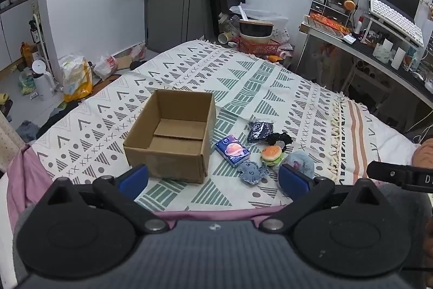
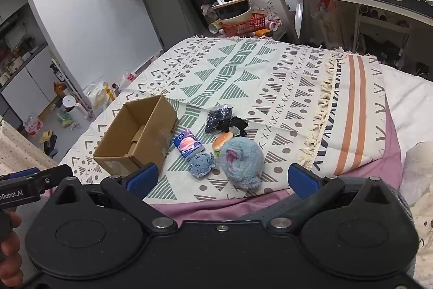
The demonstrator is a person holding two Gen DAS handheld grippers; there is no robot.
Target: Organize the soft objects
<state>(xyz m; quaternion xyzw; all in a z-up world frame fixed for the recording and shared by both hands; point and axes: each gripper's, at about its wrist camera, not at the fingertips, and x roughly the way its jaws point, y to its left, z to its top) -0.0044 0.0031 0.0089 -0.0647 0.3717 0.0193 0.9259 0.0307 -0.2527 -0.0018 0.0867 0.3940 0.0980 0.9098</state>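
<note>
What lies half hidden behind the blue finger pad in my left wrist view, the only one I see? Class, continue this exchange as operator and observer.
Observer: A fluffy round blue-grey plush toy with a pink patch. The right wrist view shows it whole, lying on the patterned blanket near the bed's front edge.
Operator: I see only a black sliver of the other gripper. Is it free?
Observer: Yes. The right gripper is open, with nothing between its blue pads.
</note>
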